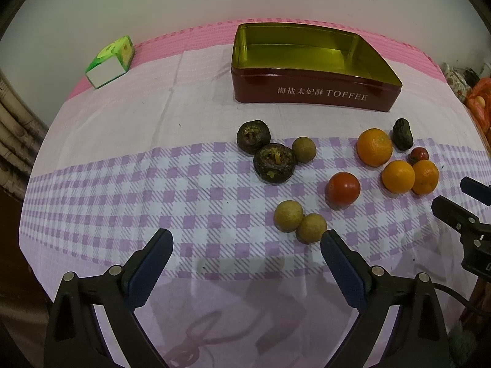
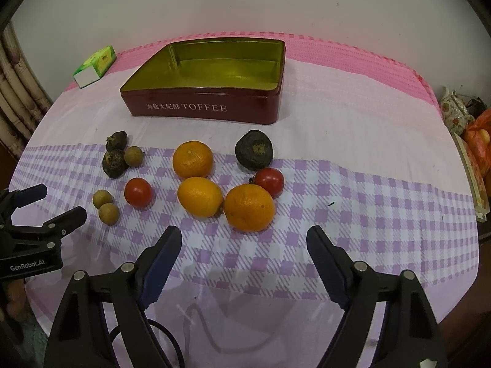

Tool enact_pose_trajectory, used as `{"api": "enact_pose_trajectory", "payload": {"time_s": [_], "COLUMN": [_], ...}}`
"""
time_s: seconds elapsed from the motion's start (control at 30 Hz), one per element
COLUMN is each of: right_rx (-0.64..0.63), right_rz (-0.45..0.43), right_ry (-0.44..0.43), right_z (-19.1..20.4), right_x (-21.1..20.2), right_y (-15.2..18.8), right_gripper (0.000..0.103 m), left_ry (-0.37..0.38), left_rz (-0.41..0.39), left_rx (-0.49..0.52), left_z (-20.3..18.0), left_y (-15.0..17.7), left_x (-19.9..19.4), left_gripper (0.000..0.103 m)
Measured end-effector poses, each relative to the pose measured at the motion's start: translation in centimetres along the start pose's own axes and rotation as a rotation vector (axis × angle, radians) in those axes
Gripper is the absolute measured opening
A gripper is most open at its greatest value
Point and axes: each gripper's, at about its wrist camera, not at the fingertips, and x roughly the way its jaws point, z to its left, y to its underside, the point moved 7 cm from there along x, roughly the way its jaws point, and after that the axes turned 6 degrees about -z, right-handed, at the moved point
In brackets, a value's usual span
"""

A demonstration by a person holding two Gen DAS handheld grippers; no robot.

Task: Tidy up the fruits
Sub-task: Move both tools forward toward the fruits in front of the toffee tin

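Both the left gripper and right gripper hover spread apart, holding nothing, before scattered oranges and the empty red rectangular toffee tin.

A home, with a table laid for everyday use.
A pink and purple checked tablecloth covers the table by a plain wall; a curtain hangs at the left, a flowered teapot stands at the right, and a toffee tin sits near a small green carton.
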Motion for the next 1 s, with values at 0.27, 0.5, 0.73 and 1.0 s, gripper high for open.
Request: {"api": "enact_pose_trajectory", "payload": {"time_s": [0.27,0.5,0.73,1.0], "right_rx": [0.004,0.006,0.009,0.012], "right_rz": [0.007,0.008,0.013,0.019], "right_ry": [-0.001,-0.001,0.001,0.000], "right_z": [-0.12,-0.18,-0.27,-0.29], "right_x": [0.18,0.17,0.36,0.46], "right_y": [0.12,0.17,0.34,0.34], "right_gripper": [0.079,0.079,0.078,0.077], "left_ry": [0.004,0.005,0.006,0.008], "left_rz": [0.000,0.005,0.007,0.011], "left_rx": [-0.002,0.002,0.002,0.004], "left_z": [-0.16,-0.25,-0.29,-0.38], "left_y": [0.30,0.44,0.50,0.73], "left_x": [-0.06,0.10,0.15,0.21], "left_gripper": [0.096,0.096,0.096,0.096]}}
